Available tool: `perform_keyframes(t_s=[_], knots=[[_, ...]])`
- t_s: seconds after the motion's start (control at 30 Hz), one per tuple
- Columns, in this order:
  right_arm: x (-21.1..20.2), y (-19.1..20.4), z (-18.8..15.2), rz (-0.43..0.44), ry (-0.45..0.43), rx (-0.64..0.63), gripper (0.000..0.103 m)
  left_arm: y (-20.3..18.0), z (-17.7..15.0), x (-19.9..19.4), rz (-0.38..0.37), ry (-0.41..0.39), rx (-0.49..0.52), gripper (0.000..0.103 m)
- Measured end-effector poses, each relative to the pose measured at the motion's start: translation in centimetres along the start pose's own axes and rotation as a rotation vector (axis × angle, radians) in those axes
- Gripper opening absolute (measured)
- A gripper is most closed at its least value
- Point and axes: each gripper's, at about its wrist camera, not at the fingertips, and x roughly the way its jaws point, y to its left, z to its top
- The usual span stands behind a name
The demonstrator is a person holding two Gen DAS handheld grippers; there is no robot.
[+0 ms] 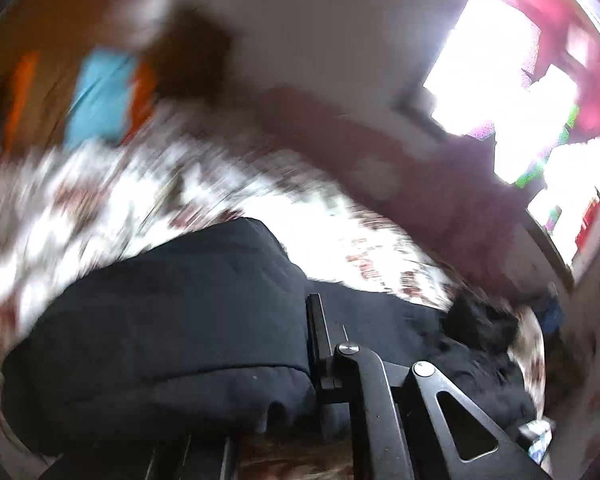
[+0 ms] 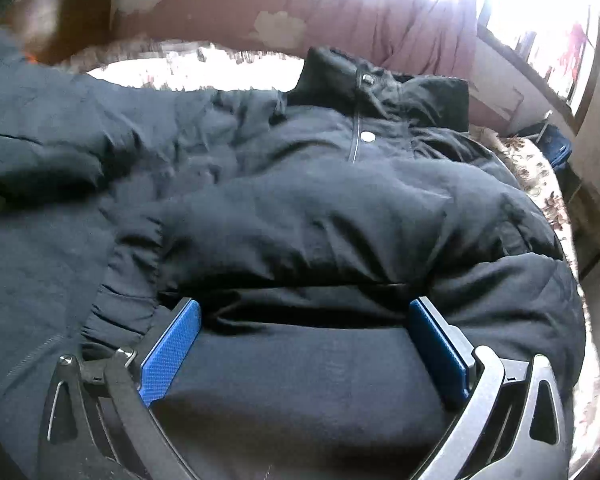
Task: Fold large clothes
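Note:
A large dark navy padded jacket (image 2: 300,208) lies spread over a bed, its collar (image 2: 380,84) and snap-button placket at the far side. One sleeve with an elastic cuff (image 2: 128,280) is laid across the front. My right gripper (image 2: 305,322) stands wide open low over the jacket's near part, and its blue pads (image 2: 172,352) straddle a band of fabric without squeezing it. In the blurred left wrist view, my left gripper (image 1: 318,344) has its black fingers together, and a bulging fold of the jacket (image 1: 160,320) hangs from them on the left.
A floral bedspread (image 1: 120,200) covers the bed under the jacket and also shows along the right edge (image 2: 540,176). A mauve headboard or curtain (image 2: 340,12) stands behind the bed. Bright windows (image 1: 500,80) are on the right, and blue and orange items (image 1: 100,96) at the far left.

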Motion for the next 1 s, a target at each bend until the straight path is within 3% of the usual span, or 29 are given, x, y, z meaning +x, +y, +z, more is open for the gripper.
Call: perform_keyframes(t_s=[0.07, 0.13, 0.3, 0.47, 0.53, 0.67, 0.77, 0.87, 0.93, 1.0], knots=[[-2.3, -2.7, 0.4, 0.125, -0.051, 0.1, 0.101, -4.5, 1.5, -1.6, -0.054, -0.037, 0.139, 0.009], [-5.4, -6.1, 0.1, 0.184, -0.088, 0.182, 0.101, -8.6, 2.2, -2.8, -0.104, -0.056, 0.252, 0.008], [-10.2, -13.5, -2.4, 0.072, -0.106, 0.195, 0.101, -19.4, 1.2, -5.0, -0.24, -0.043, 0.51, 0.008], [-11.3, -22.0, -6.3, -0.008, -0.09, 0.319, 0.101, -28.4, -4.2, -3.9, -0.359, 0.137, 0.647, 0.008], [-10.7, -25.2, -6.9, 0.029, -0.057, 0.415, 0.101, -31.0, -7.1, -3.3, -0.383, 0.201, 0.69, 0.008], [-10.6, -28.5, -7.6, 0.11, -0.095, 0.516, 0.101, -34.4, -12.3, -1.9, -0.382, 0.34, 0.728, 0.009], [-10.1, -29.2, -8.3, 0.153, -0.098, 0.532, 0.101, -35.6, -15.9, -0.9, -0.334, 0.423, 0.804, 0.009], [-9.7, -29.8, -9.4, 0.169, -0.1, 0.542, 0.101, -36.5, -18.2, -0.8, -0.291, 0.46, 0.886, 0.018], [-9.8, -31.0, -10.6, 0.194, -0.117, 0.598, 0.101, -37.2, -19.5, -0.9, -0.263, 0.465, 0.939, 0.027], [-9.5, -32.2, -11.5, 0.221, -0.121, 0.67, 0.101, -38.0, -20.6, -1.5, -0.219, 0.464, 0.983, 0.029]])
